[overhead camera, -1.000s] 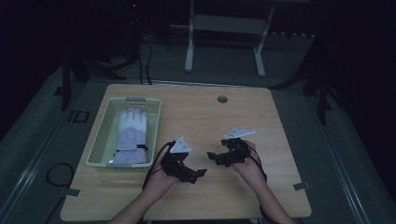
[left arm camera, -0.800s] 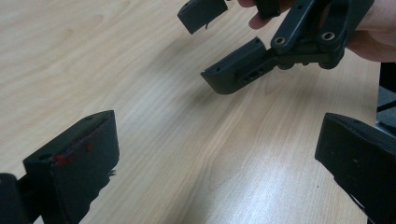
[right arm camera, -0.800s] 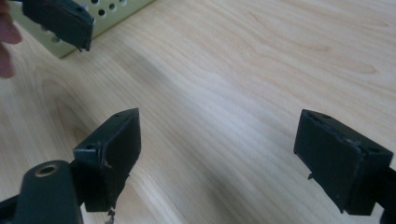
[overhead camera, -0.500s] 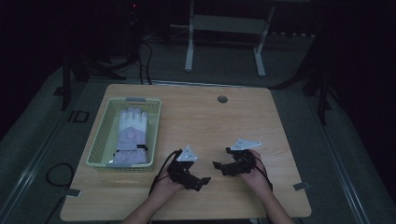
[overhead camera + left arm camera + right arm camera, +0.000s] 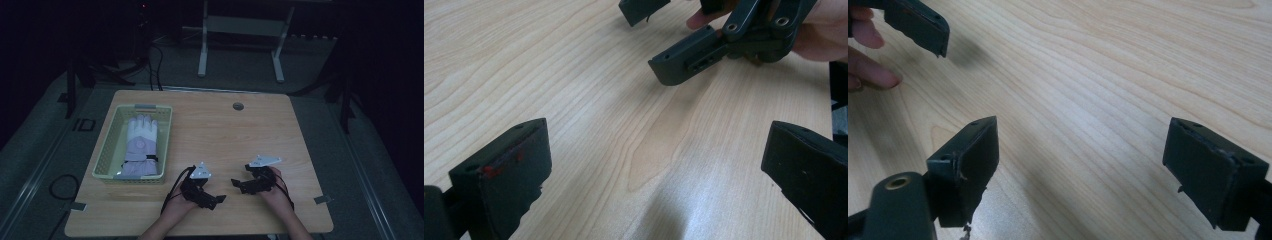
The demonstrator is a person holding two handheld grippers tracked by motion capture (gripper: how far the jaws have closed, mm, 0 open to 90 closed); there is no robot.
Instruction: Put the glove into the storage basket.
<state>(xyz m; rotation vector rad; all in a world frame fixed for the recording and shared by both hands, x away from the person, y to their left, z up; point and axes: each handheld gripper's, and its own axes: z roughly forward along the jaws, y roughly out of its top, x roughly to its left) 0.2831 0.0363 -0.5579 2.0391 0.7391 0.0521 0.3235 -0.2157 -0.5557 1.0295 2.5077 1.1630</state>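
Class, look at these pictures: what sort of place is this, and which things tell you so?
Probably a dim lab set up for recording handling tasks: a bare wooden table, a glove in a basket, and hand-held left tongs and right tongs.

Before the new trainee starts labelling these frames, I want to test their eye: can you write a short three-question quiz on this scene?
1. True or false: the glove lies inside the basket.
2. Multiple choice: what sits between the jaws of the left tool? A) a glove B) bare table C) a cable
3. Fill in: the right tool has its jaws ____.

Key: 1 true; 2 B, the wooden table shows bare between them; 3 open.
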